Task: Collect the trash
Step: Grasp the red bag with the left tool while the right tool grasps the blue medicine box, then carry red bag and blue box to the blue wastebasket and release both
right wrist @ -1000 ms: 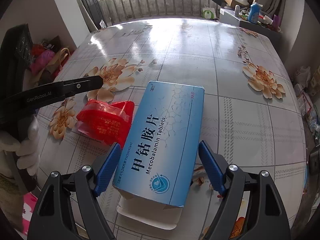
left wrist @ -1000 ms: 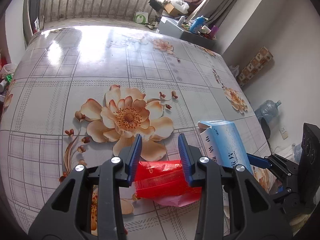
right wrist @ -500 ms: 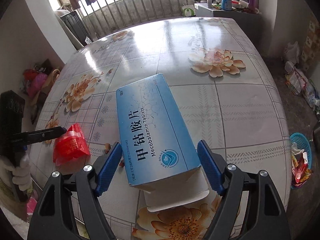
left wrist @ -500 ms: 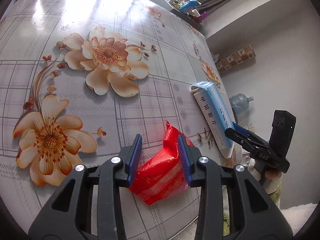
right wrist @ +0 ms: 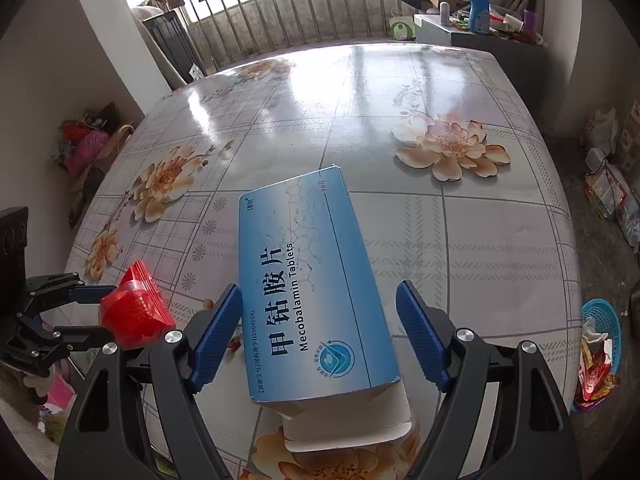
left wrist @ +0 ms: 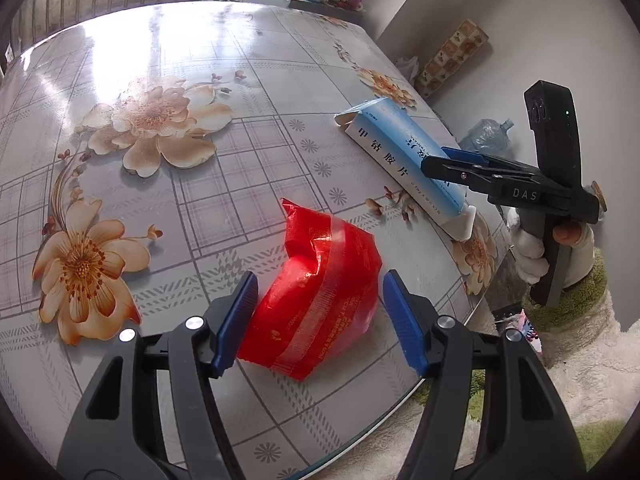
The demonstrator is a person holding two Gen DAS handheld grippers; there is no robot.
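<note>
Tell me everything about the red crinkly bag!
The red bag is a shiny, crumpled plastic wrapper with paler stripes and tiny print. It looks puffed and dented, one pointed corner sticking up. It lies on the flowered table near its edge, between the open blue pads of the left claw. Whether the pads touch it is unclear. A blue tablet box lies apart from it.

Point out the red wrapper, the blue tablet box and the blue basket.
red wrapper [left wrist: 324, 292]: left wrist view, middle of crinkled face.
blue tablet box [right wrist: 308, 280]: right wrist view, printed top face.
blue basket [right wrist: 600, 314]: right wrist view, upper rim.
</note>
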